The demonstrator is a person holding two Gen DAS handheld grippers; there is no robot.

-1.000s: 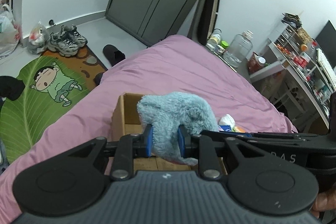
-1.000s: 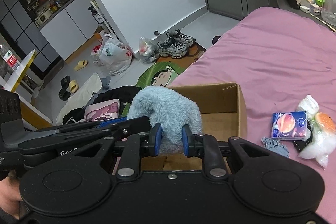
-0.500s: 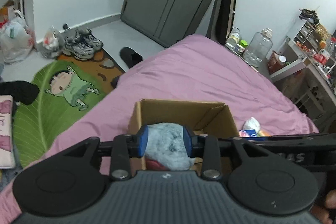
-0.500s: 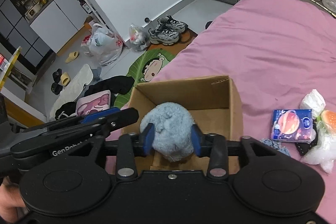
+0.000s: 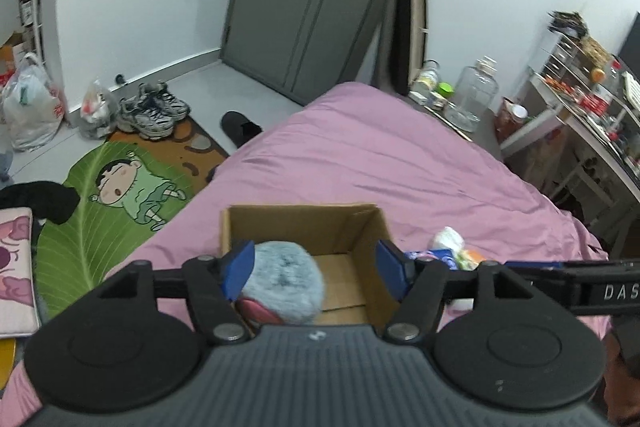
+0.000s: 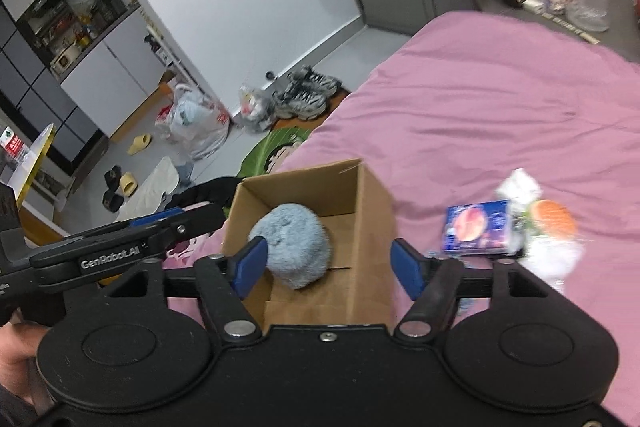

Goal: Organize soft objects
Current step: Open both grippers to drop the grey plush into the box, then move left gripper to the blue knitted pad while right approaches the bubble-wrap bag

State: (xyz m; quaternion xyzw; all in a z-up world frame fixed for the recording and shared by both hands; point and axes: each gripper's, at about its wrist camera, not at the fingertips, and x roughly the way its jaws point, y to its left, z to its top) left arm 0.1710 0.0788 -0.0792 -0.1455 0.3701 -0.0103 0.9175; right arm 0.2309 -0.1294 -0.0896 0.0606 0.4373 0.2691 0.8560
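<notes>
Both grippers (image 5: 316, 269) (image 6: 326, 263) spread wide | plush (image 6: 294, 251) below, in box (image 6: 372, 211)

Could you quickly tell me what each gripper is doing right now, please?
Left gripper: open, holding nothing; the blue plush toy sits in the cardboard box.
Right gripper: open, holding nothing.

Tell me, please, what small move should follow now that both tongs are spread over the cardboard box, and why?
Probably lift both tongs clear. The left tongs and right tongs stand open, and the blue plush toy sits inside the cardboard box. More items wait on the pink bedsheet.
</notes>
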